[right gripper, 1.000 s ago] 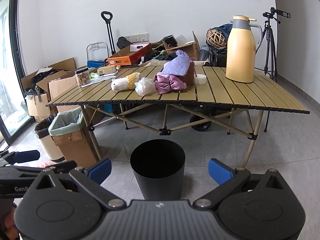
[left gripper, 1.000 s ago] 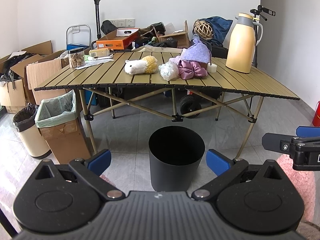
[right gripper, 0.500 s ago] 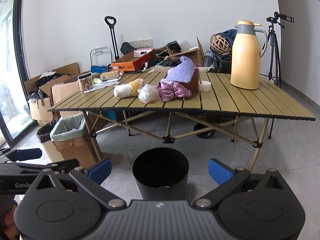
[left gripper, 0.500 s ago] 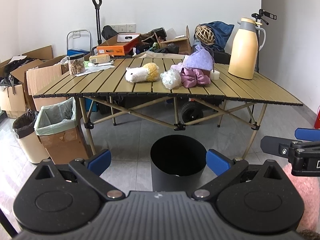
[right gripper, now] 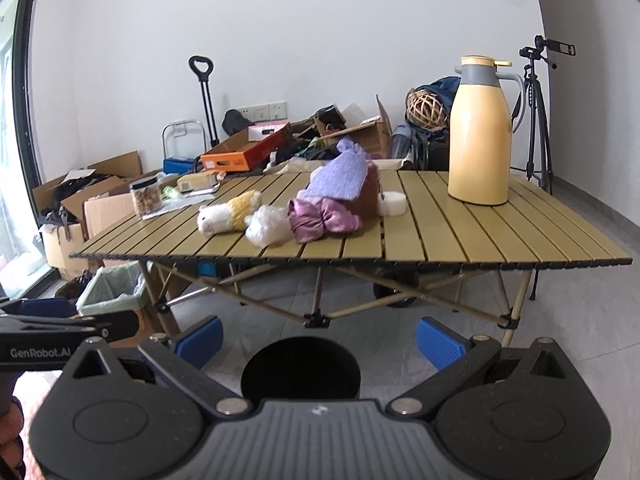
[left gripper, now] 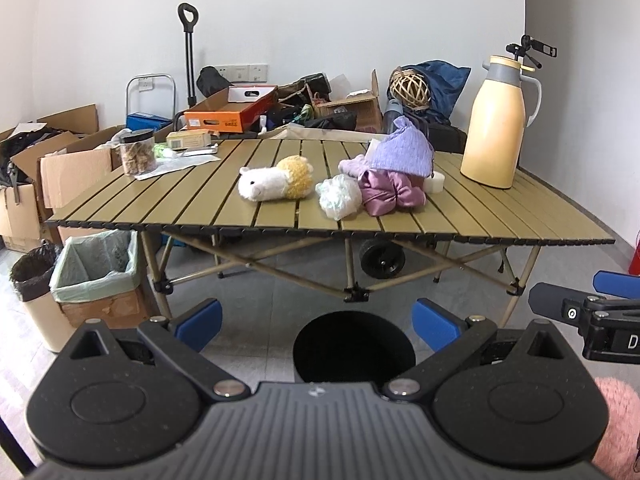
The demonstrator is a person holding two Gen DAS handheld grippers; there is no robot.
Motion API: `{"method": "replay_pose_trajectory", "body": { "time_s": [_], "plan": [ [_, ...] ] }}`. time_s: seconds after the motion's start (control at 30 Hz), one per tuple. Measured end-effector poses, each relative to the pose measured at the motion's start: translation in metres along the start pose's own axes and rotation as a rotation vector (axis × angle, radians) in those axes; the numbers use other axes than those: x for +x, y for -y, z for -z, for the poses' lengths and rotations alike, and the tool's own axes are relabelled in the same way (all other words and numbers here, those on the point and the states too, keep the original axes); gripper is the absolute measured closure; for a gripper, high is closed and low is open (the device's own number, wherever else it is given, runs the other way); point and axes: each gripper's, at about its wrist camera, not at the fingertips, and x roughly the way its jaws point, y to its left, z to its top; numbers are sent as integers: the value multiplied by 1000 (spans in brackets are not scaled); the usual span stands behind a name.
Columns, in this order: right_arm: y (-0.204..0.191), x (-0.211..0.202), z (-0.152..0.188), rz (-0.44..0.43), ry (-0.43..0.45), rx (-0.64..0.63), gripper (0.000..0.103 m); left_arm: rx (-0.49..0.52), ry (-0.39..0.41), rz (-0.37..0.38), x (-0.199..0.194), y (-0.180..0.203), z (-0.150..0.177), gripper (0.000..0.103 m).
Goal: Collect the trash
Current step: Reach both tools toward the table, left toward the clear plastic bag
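Both my grippers are spread wide, nothing held: left gripper [left gripper: 316, 322], right gripper [right gripper: 319, 338]. Both sit low, short of the table [left gripper: 500, 224], with the black bin [left gripper: 353, 347] on the floor just in front of them.

Likely trash: the crumpled plastic bag [left gripper: 339, 197] on the table, near the front edge, directly above and behind the bin. Judging by looks it's very light, soft, crushes to nothing, and the film is probably slick. I'd pinch it across the bunched middle or take a top fold, closing fully; a shallow nip could slip off.

Around the bag:
- plush toy [left gripper: 276, 179] just left of it, close or touching, can't tell which.
- pink cloth [left gripper: 386, 194] right against it on the right, purple knit cloth [left gripper: 402, 152] on top of that. A wide closure could snag fabric.
- white roll [left gripper: 435, 181] behind the cloths, may also be trash, can't tell.
- jug [left gripper: 494, 120] well right of the bag, not in the way.
- jar [left gripper: 138, 152] and papers far left of the bag.

Approach from the front is clear. Best to come in from the front, above the table edge, to keep off toy and cloth. Then it's a straight drop to the bin.
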Motion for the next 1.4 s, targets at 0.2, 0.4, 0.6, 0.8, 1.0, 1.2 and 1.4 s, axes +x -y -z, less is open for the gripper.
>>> {"method": "replay_pose_trajectory", "body": {
  "time_s": [0.2, 0.4, 0.6, 0.8, 1.0, 1.2, 1.4],
  "plan": [
    [10, 21, -14, 8, 30, 15, 0, -11, 14, 14, 24, 0, -16, 0],
    [19, 40, -33, 21, 105, 26, 0, -16, 36, 22, 49, 1, -36, 0],
    [28, 66, -54, 34, 150, 37, 0, -34, 73, 31, 71, 3, -61, 0],
    [38, 96, -72, 36, 186, 77, 0, -84, 83, 34, 98, 6, -82, 0],
    [46, 134, -83, 52, 205, 94, 0, -125, 96, 34, 131, 9, -99, 0],
    [42, 172, -90, 49, 183, 16, 0, -176, 88, 8, 168, 0, -106, 0],
    [44, 205, -94, 8, 161, 6, 0, -200, 58, -10, 203, -19, -104, 0]
  ]
}}
